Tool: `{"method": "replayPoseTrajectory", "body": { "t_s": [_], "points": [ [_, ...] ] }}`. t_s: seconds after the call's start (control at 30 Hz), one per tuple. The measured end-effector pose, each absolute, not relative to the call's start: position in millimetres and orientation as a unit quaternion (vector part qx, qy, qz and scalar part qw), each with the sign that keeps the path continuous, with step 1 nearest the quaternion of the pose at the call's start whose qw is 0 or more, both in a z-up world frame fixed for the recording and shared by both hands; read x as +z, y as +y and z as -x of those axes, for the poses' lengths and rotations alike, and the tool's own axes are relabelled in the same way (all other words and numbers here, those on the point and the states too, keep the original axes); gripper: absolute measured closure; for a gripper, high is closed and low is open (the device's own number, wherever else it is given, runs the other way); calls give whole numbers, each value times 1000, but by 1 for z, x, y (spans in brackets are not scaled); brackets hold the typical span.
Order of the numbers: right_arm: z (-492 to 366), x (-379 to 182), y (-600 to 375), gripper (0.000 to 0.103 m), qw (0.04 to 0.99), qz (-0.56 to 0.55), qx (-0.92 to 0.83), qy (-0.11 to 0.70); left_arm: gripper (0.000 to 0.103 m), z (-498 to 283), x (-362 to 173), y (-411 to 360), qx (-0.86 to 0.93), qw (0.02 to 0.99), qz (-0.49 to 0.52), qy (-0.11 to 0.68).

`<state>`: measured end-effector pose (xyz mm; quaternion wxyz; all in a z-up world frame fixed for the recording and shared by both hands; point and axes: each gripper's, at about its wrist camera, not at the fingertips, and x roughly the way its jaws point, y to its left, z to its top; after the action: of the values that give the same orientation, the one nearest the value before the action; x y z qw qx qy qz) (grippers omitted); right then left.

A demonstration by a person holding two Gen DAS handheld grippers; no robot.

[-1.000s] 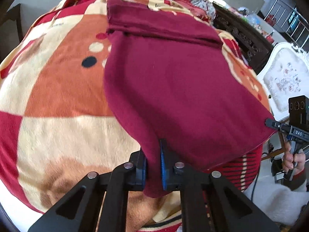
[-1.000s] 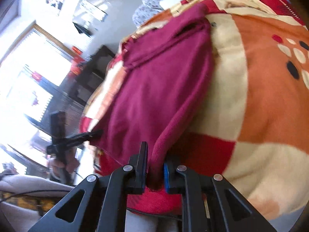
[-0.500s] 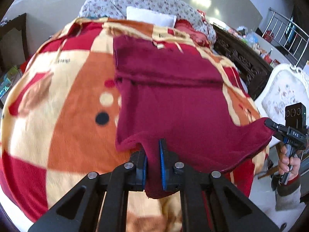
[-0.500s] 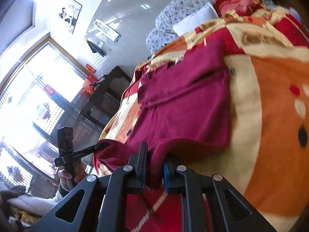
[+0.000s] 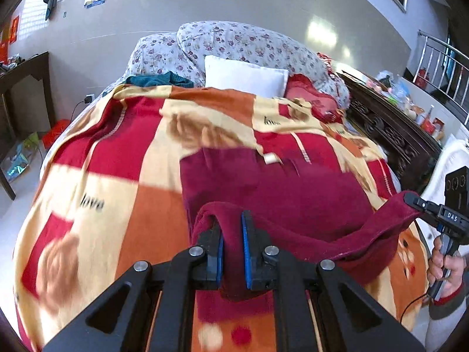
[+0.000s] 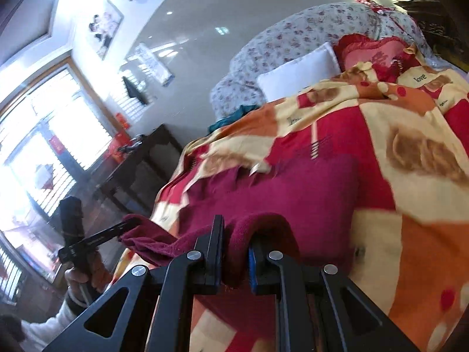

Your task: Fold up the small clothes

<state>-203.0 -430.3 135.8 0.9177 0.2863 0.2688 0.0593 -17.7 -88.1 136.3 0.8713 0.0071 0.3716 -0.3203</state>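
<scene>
My left tool (image 5: pixel 233 246) is clamped tight on one corner of the maroon garment (image 5: pixel 281 193), the cloth bunched up between its blue pads. My right tool (image 6: pixel 236 259) pinches the other near corner the same way. The hem sags between the two tools, lifted off the patterned blanket (image 5: pixel 117 152) on the bed, while the garment's far part lies flat ahead of both tools.
</scene>
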Motion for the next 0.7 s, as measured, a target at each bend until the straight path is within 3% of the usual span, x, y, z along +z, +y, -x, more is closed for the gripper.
{"method": "replayPoseTrajectory", "body": {
  "t_s": [0.27,0.4,0.47,0.53,0.57,0.6,0.63,0.67,0.7],
  "points": [
    [118,101,-497,87,895,-352,3,273,94,-68,105,-143,-300,864,-7,405],
    [92,79,-518,85,882,-371,-17,289,87,-92,103,-150,-323,849,30,418],
    [88,79,-520,79,884,-369,-21,286,86,-100,106,-150,-325,844,39,424],
    [88,84,-524,54,886,-379,-20,268,82,-106,109,-152,-331,838,35,433],
    [91,90,-527,45,887,-386,-25,251,78,-108,109,-151,-330,837,35,436],
    [93,95,-530,28,889,-390,-34,238,62,-109,112,-149,-316,845,32,430],
    [96,100,-533,25,891,-391,-44,226,50,-109,115,-146,-297,859,28,417],
    [100,106,-536,25,893,-390,-57,218,29,-108,119,-141,-278,872,26,401],
    [103,112,-537,25,894,-389,-56,216,26,-107,122,-135,-269,882,31,386]
  ]
}}
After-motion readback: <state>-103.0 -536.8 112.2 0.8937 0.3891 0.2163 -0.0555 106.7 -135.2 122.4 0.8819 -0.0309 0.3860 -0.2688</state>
